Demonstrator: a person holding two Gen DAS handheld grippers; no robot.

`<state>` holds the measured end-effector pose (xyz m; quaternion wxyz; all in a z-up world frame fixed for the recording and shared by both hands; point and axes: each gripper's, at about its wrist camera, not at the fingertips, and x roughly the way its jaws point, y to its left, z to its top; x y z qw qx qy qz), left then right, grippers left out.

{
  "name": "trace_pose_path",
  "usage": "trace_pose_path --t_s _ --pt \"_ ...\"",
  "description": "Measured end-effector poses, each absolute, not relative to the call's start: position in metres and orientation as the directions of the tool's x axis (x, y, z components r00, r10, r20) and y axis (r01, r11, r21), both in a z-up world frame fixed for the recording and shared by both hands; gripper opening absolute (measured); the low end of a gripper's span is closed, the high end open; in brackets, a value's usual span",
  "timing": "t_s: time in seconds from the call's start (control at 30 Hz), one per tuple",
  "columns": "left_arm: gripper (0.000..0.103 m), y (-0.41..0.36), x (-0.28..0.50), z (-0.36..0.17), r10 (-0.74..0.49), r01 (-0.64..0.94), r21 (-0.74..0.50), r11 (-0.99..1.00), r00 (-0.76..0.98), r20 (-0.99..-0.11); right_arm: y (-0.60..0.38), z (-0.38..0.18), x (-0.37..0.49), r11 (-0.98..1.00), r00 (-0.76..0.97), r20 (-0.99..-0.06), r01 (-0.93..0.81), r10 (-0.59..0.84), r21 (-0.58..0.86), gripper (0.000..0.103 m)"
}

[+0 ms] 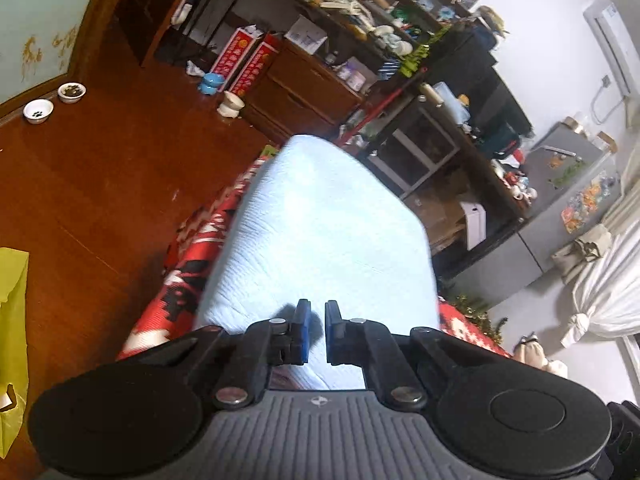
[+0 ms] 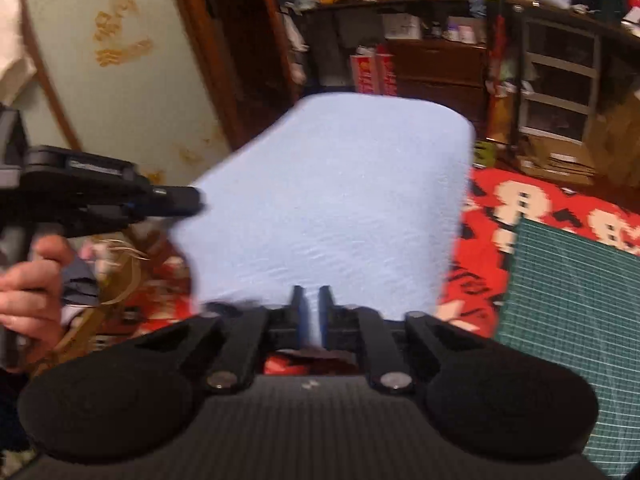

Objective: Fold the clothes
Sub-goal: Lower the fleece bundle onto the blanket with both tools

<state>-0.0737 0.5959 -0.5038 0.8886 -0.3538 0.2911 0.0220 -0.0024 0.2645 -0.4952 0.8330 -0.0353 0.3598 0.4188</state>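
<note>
Grippers (image 1: 316, 330) (image 2: 310, 312) — both clamped on blue cloth (image 2: 332, 200)

Red-brown wood floor (image 1: 100, 168), cluttered dark shelves (image 1: 360, 32), white wall (image 1: 540, 20).

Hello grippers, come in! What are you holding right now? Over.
Left gripper shut on blue cloth. Right gripper shut on same cloth's near edge. Cloth lifted above red blanket. Nothing in the way.
</note>
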Motion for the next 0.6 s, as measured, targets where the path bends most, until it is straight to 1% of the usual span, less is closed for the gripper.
trace_pose_path --t_s 0.1,0.2,0.27,0.33,0.4,0.43,0.5,0.53,0.57,0.6 --pt "0.007 0.568 -0.074 -0.503 -0.216 -0.196 -0.611 0.767 0.817 -0.534 0.280 -0.498 -0.019 0.634 0.379 -0.640 -0.741 0.668 0.223 0.001" --pt "0.007 0.546 -0.077 -0.512 -0.229 -0.196 -0.580 0.790 0.784 -0.577 0.284 -0.513 -0.032 0.619 0.322 -0.670 -0.740 0.669 0.262 0.000" --pt "0.007 0.539 -0.084 -0.519 -0.221 -0.210 -0.569 0.795 0.773 -0.594 0.275 -0.514 -0.045 0.615 0.326 -0.668 -0.747 0.669 0.251 0.000" --pt "0.007 0.538 -0.095 -0.520 -0.226 -0.212 -0.588 0.781 0.781 -0.583 0.260 -0.507 -0.055 0.624 0.356 -0.648 -0.744 0.674 0.239 0.002" --pt "0.008 0.538 -0.106 -0.521 -0.225 -0.221 -0.607 0.763 0.790 -0.571 0.243 -0.497 -0.062 0.642 0.404 -0.622 -0.737 0.671 0.213 0.008" --pt "0.009 0.538 -0.111 -0.522 -0.219 -0.231 -0.615 0.754 0.794 -0.567 0.237 -0.493 -0.063 0.657 0.439 -0.612 -0.731 0.658 0.181 0.010" --pt "0.009 0.539 -0.118 -0.525 -0.216 -0.247 -0.636 0.731 0.800 -0.560 0.228 -0.490 -0.064 0.680 0.502 -0.600 -0.726 0.623 0.099 0.017" --pt "0.016 0.540 -0.119 -0.527 -0.222 -0.254 -0.655 0.712 0.804 -0.552 0.226 -0.491 -0.062 0.688 0.523 -0.601 -0.723 0.605 0.063 0.019" --pt "0.032 0.542 -0.119 -0.529 -0.223 -0.263 -0.673 0.691 0.808 -0.545 0.225 -0.492 -0.059 0.695 0.539 -0.605 -0.719 0.586 0.032 0.024" --pt "0.039 0.543 -0.119 -0.531 -0.218 -0.277 -0.683 0.676 0.810 -0.544 0.225 -0.494 -0.057 0.698 0.552 -0.609 -0.716 0.570 0.004 0.028"
